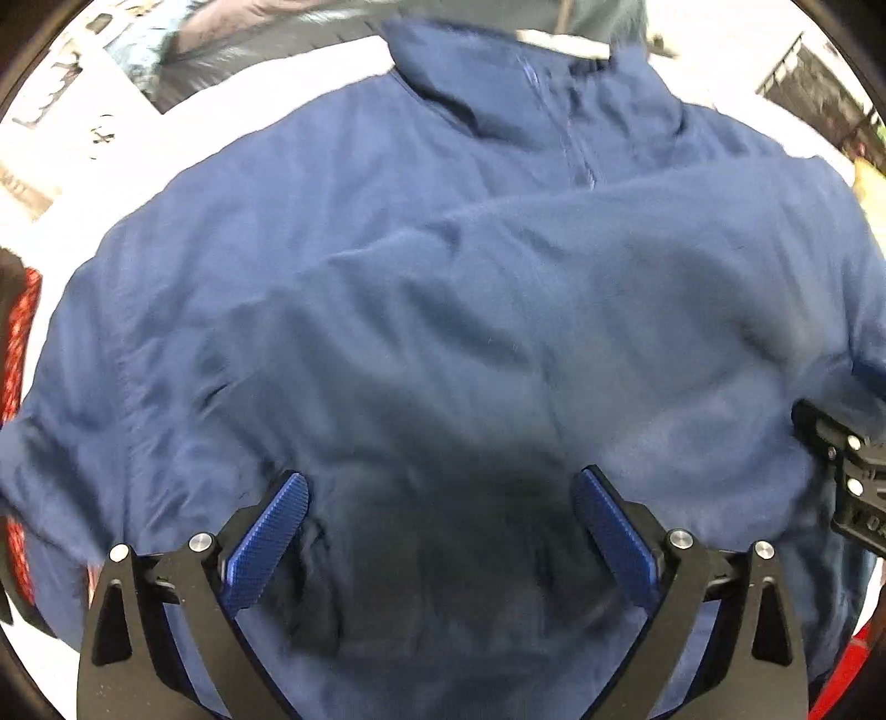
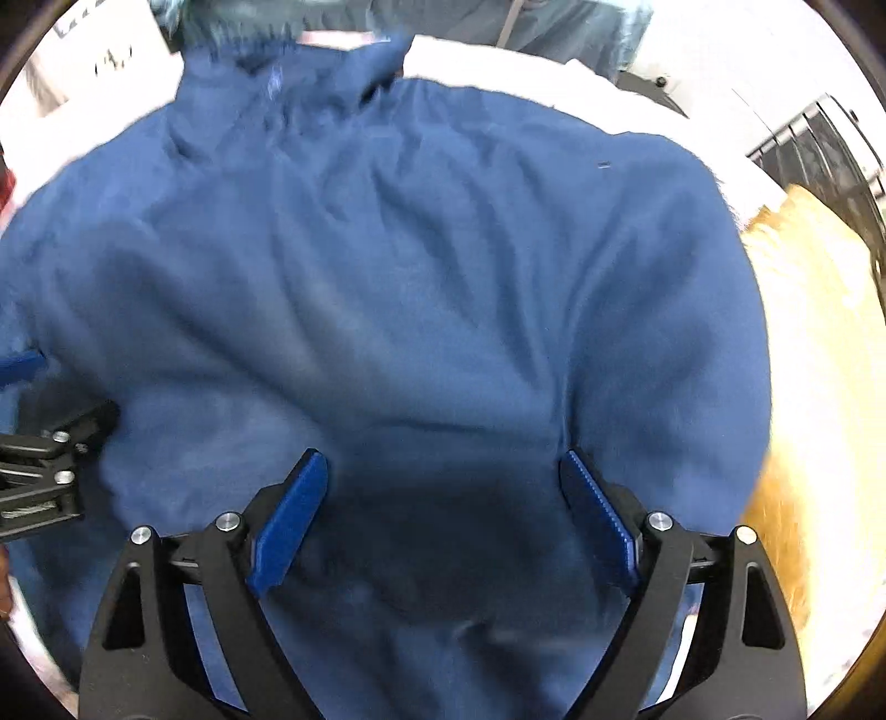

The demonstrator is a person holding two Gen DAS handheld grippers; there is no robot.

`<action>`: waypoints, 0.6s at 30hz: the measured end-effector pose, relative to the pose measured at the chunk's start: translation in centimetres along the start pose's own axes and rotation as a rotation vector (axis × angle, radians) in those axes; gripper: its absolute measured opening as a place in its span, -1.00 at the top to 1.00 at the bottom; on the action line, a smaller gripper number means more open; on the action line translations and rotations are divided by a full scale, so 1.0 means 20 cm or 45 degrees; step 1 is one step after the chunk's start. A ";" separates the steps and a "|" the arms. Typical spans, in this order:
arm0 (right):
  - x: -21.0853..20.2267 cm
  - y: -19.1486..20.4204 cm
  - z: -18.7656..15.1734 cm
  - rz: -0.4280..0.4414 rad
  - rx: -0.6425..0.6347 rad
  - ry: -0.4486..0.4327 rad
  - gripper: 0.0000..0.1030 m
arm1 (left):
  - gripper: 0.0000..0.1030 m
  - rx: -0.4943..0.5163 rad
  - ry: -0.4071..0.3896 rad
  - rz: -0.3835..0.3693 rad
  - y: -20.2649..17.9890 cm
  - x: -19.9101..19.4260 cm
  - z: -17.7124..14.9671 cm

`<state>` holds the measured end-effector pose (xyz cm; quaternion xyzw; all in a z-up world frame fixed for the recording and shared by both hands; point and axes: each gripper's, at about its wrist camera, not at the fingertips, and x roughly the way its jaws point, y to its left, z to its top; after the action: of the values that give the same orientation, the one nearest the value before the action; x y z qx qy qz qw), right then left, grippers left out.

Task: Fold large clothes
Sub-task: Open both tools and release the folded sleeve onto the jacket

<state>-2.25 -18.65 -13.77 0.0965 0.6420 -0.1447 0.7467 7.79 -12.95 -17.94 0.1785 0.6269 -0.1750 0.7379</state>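
Right, both claws point straight down over the jacket [image 1: 421, 310], and I've got nothing gripped. My left claw [image 1: 440, 531] stands wide, pads clear of the cloth with only fleece below the gap. My right claw [image 2: 443, 515] is just as wide and empty, its jaws about at the end of their spread. Each claw shows at the edge of the other's view, so they hang close side by side.

The jacket lies spread on the white tabletop [image 1: 221, 127], collar [image 1: 498, 72] at the far end, a sleeve [image 1: 609, 232] already laid across the chest. I judge the next fold takes the near hem up towards the collar. To do it well I'd drop both claws together, pinch the hem at two matched spots, and lift evenly so the sleeve stays put.

Room: on my right the jacket's edge runs just beside an orange cloth [image 2: 803, 332], so I'd keep clear of it. On my left a red patterned thing [image 1: 19, 354] sits near the edge. Beyond the collar there's bare white, then a person's clothes [image 2: 554, 27].
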 end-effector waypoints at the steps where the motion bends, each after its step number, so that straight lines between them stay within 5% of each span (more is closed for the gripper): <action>1: -0.05 -0.01 -0.03 0.029 0.026 -0.021 -0.66 | -0.85 -0.030 -0.025 -0.028 0.02 -0.05 -0.03; 7: -0.21 0.06 -0.24 0.068 -0.023 -0.087 -0.66 | -0.85 -0.196 -0.085 -0.125 0.23 -0.24 -0.27; 18: -0.26 0.29 -0.50 0.188 -0.135 0.044 -0.66 | -0.85 -0.653 -0.072 -0.128 0.80 -0.32 -0.74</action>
<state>-10.19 -9.37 -10.51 0.1064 0.6528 -0.0535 0.7481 1.79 8.51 -13.15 -0.0507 0.6379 -0.0517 0.7667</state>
